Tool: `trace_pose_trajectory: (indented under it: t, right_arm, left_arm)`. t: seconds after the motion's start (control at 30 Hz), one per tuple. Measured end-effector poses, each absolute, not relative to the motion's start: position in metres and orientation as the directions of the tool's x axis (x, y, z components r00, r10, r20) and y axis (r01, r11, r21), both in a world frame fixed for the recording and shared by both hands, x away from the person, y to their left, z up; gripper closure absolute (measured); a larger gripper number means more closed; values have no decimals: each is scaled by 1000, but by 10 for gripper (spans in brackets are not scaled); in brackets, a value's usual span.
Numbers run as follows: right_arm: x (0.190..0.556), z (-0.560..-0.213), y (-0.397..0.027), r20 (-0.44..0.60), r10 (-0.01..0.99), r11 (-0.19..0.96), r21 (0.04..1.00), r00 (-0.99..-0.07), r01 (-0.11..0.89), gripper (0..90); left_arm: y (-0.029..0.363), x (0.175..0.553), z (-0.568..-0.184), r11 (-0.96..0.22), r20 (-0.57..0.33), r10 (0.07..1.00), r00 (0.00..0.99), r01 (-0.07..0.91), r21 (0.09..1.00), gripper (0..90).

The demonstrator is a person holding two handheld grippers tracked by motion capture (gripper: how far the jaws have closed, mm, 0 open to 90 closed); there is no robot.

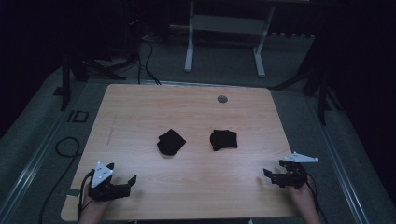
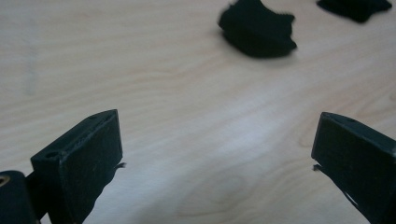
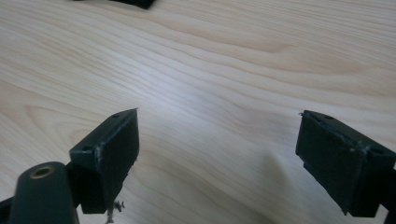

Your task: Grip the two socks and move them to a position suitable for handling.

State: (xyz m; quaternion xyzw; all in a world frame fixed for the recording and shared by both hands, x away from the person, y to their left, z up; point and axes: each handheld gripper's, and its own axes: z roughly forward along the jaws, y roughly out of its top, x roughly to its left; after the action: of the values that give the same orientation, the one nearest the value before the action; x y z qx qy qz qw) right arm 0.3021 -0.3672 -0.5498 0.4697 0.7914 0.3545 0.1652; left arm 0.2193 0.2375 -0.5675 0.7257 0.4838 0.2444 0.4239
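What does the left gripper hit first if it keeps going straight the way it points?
Probably the nearer black cloth bundle, slightly right of the line. The left gripper has open jaws and bare table ahead until then.

1. The table [image 1: 140, 100] carries two bundles of cloth near its middle, side by side and apart.
2. The left bundle [image 1: 171, 142] lies slightly nearer the person than the right bundle [image 1: 223, 139].
3. A round insert [image 1: 222, 99] sits in the tabletop behind the right bundle, near the far edge.
4. The left gripper [image 1: 122, 175] stands at the near left corner, well apart from the bundles; bare tabletop lies between its jaws.
5. The right gripper [image 1: 273, 169] stands at the near right edge, likewise well apart, bare tabletop between its jaws.
6. A stand [image 1: 189, 51] rises on the floor behind the table.
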Motion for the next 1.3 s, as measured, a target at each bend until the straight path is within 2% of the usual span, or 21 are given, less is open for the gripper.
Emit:
trace_pose_trajectory:
  t: [0.1,0.23,0.43,0.73,1.1,1.3]
  right_arm:
    - [310,-549,-359,82,844,322,714,-531,622,132]
    - [320,-546,-345,98,821,332,720,-563,610,132]
    - [336,-539,-318,73,784,392,712,-617,582,133]
    - [363,-530,-272,24,719,493,686,-694,535,133]
    - [398,-527,-229,32,708,499,683,-705,533,125]
    - [422,-532,-209,58,717,504,645,-695,574,131]
  left_arm:
    - [227,221,-569,-186,-72,899,432,526,830,22]
    - [215,222,-569,-214,-57,888,457,519,827,22]
    - [205,221,-566,-229,-42,874,485,486,843,22]
    - [196,221,-567,-254,-35,860,509,488,835,22]
    - [193,219,-566,-250,-33,856,516,469,847,22]
    - [191,218,-565,-254,-30,852,523,462,849,22]
